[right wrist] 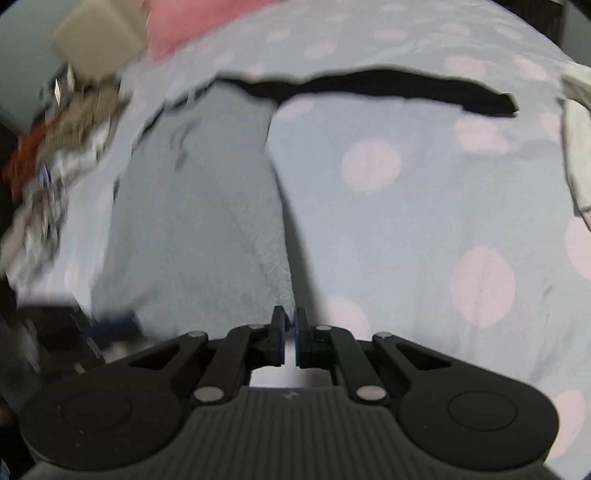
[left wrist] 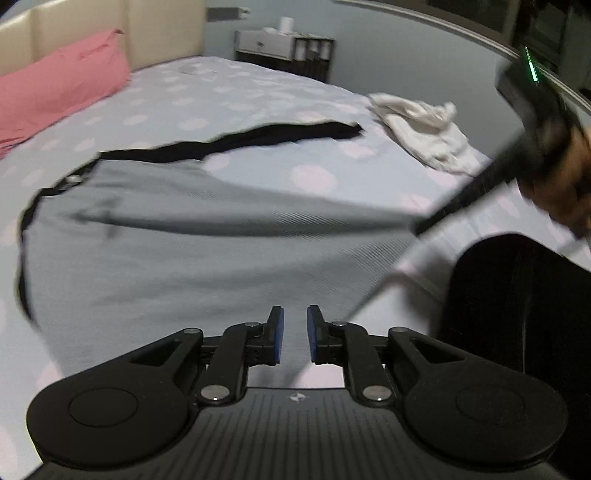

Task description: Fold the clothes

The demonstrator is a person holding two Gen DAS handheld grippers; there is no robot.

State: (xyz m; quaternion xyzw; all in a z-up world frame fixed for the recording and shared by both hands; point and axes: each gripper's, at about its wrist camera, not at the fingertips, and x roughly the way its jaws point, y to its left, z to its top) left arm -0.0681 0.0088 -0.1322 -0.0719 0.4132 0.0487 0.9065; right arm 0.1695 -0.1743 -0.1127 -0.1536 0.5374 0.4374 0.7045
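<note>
While both views are pretty smeared, the setup is easy enough to read: a bed [left wrist: 258,96] with a pale blue sheet covered in faint pink dots fills nearly everything. The grey garment [left wrist: 192,251] with black trim lies spread over the middle of the bed toward its near edge, and a long black strap [left wrist: 258,138] of it trails off across the sheet toward the far side.

A pink pillow [left wrist: 55,88] sits at the head end against a cream padded headboard [left wrist: 110,33]. A crumpled white cloth [left wrist: 424,129] lies near the right edge of the bed, apart from the grey one. Beyond the bed there's a dark nightstand [left wrist: 284,51] against a light blue wall.

The left gripper [left wrist: 295,332] hangs over the grey fabric with its blue pads a little apart and nothing between them. The right gripper [right wrist: 290,339] has its pads nearly together, and the garment's edge runs right up to the tips, so it looks pinched there, though the blur makes that hard to swear to. A messy heap of clothes [right wrist: 48,166] sits at the bed's left edge in the right wrist view.
</note>
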